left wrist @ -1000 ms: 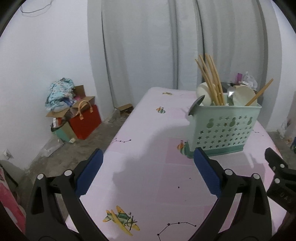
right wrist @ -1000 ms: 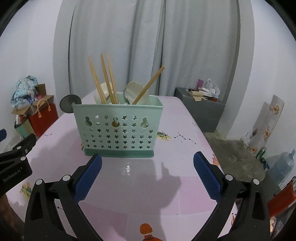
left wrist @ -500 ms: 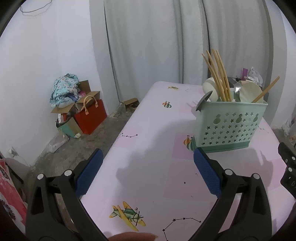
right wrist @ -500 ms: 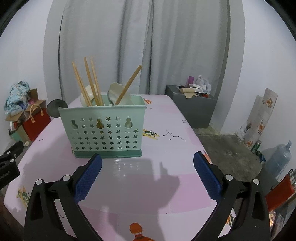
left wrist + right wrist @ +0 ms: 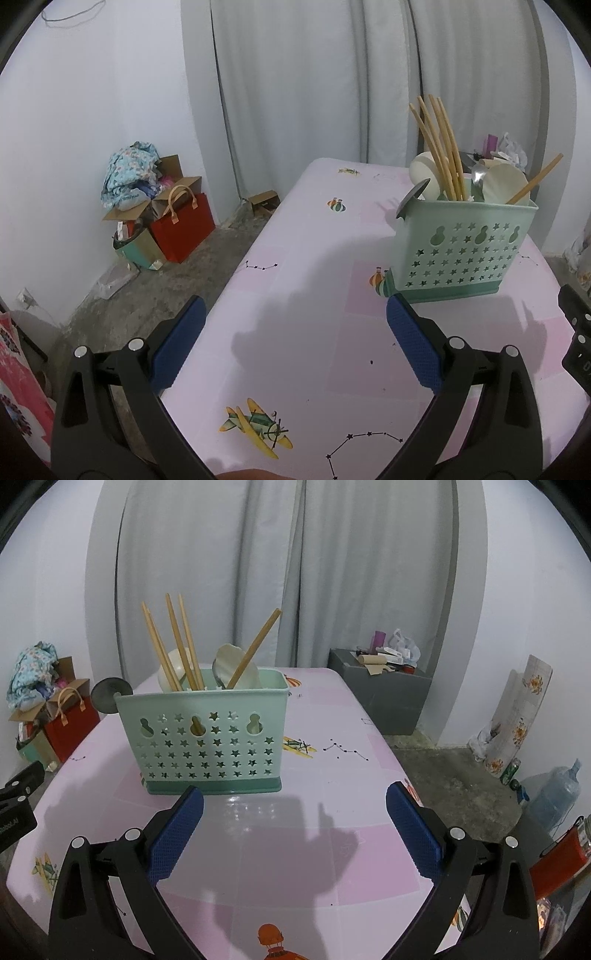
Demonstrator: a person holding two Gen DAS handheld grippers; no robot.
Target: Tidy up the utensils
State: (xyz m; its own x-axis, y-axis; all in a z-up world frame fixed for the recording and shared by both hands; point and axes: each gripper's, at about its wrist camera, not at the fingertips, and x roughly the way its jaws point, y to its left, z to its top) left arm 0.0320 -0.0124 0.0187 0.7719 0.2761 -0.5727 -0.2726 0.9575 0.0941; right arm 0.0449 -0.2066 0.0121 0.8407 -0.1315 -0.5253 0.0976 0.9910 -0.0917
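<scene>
A mint-green utensil caddy (image 5: 207, 744) with star-shaped holes stands upright on the pink table (image 5: 295, 834). Several wooden chopsticks (image 5: 177, 642) and pale spoons (image 5: 236, 668) stick out of its top. In the left wrist view the same caddy (image 5: 461, 251) sits at the right, with chopsticks (image 5: 437, 144) leaning in it. My left gripper (image 5: 293, 314) is open above bare tablecloth, left of the caddy. Nothing lies between the fingers of my open right gripper (image 5: 295, 801), which is just in front of the caddy. The right gripper's edge (image 5: 576, 343) shows at the far right.
A dark round suction cup (image 5: 110, 698) sticks out from the caddy's left side. On the floor to the left are a red bag (image 5: 184, 229) and cardboard boxes with clothes. A grey cabinet (image 5: 384, 698) with clutter stands behind the table on the right; a water bottle (image 5: 557, 794) sits on the floor.
Both grippers have drawn back from the caddy, which looks smaller and farther than a second ago. Both stay open; nothing was picked up.
</scene>
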